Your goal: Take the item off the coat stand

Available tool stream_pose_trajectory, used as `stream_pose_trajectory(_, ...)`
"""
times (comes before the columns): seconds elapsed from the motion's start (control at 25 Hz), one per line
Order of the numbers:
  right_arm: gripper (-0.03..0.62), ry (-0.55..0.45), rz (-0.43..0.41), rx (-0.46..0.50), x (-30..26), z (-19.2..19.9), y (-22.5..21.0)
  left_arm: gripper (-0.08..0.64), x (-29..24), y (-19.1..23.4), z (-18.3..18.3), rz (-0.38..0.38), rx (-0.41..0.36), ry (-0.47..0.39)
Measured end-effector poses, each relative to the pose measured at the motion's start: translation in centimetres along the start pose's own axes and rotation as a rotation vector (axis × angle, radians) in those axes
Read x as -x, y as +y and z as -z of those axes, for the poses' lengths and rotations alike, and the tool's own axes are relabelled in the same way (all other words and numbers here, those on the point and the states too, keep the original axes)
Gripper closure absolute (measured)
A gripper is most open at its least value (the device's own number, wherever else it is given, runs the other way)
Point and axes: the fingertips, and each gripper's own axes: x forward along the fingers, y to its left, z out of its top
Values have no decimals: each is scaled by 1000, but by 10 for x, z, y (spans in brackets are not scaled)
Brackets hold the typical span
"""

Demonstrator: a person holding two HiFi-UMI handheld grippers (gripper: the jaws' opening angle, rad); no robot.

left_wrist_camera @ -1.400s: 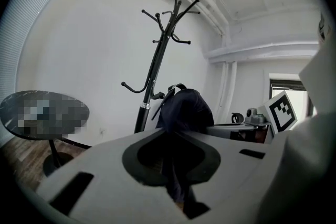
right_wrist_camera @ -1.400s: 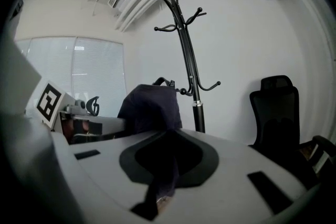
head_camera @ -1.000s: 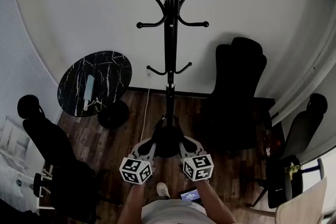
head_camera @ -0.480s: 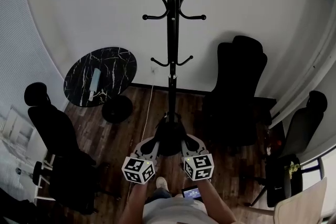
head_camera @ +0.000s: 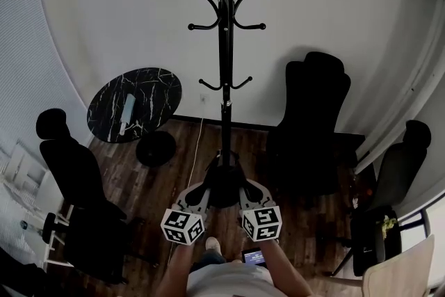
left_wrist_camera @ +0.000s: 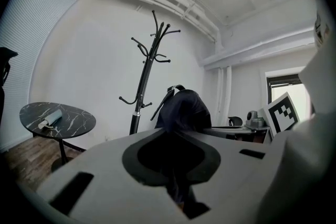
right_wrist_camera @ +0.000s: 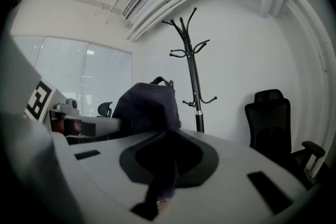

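Both grippers hold the dark bag (head_camera: 223, 184) between them. Every hook on the coat stand (head_camera: 224, 73) is bare, so the removal step reads as done. What is left, by judgement, is only to carry the bag clear and set it down somewhere; no frame shows where.

The bag hangs in the air above the wood floor (head_camera: 292, 219), at 6 o'clock from the stand's base in the head view and apart from the pole.

- The left gripper (head_camera: 204, 186) is closed on the bag's dark fabric, which runs down through its jaw slot in the left gripper view.
- The right gripper (head_camera: 243, 186) is likewise clamped on the fabric, at the bag's other side.

Both grippers point roughly level toward 12 o'clock, at the stand. Their tips converge on the bag, and their marker cubes sit rearward, close to the person's body. The forearms enter from 6 o'clock.
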Motion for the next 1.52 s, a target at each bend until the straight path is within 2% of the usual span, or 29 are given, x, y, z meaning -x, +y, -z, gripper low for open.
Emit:
stream_pose_trajectory(0.72,566,6,-41,-8,3,2,4,529,6,0,1,-20,-1,-2)
stream_pose_trajectory(1.52,566,5,-25,15,6,2,8,530,10,1,3,-10,4,-4)
